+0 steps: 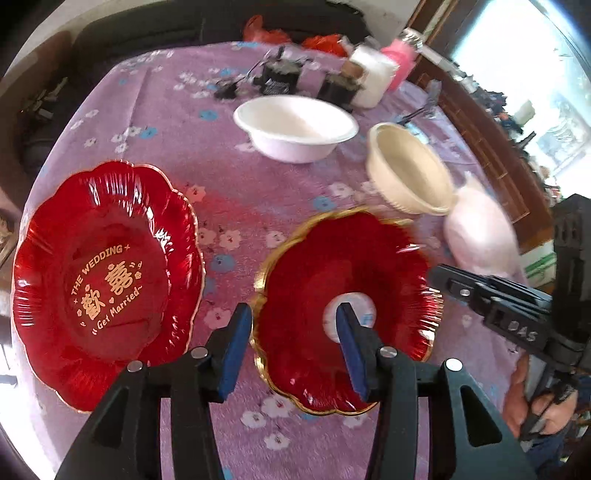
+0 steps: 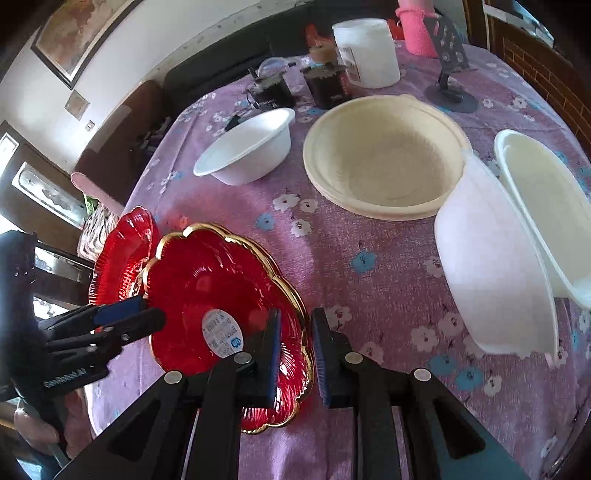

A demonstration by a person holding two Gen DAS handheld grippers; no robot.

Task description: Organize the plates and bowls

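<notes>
A gold-rimmed red plate (image 1: 332, 258) (image 2: 207, 280) with a white sticker (image 2: 221, 332) in its middle lies on the purple flowered cloth. My left gripper (image 1: 291, 308) (image 2: 153, 308) stands open astride its left rim, one pad outside and one over the centre, neither touching. My right gripper (image 2: 297, 312) (image 1: 439, 273) is closed narrowly on the opposite rim, with the gold edge against one pad. A second red plate (image 1: 107, 266) (image 2: 125, 243) with gold wedding lettering lies just to the left. Behind them stand a white bowl (image 1: 295, 125) (image 2: 247, 147) and a cream bowl (image 1: 406, 173) (image 2: 384, 158).
Two white bowls (image 2: 498, 277) (image 2: 546, 206) lean together at the right of the table. At the back stand dark jars (image 2: 325, 88), a white tub (image 2: 365, 51), a pink item (image 2: 417, 29) and a dark stand (image 2: 450, 74). A hand (image 1: 535, 406) holds the right gripper.
</notes>
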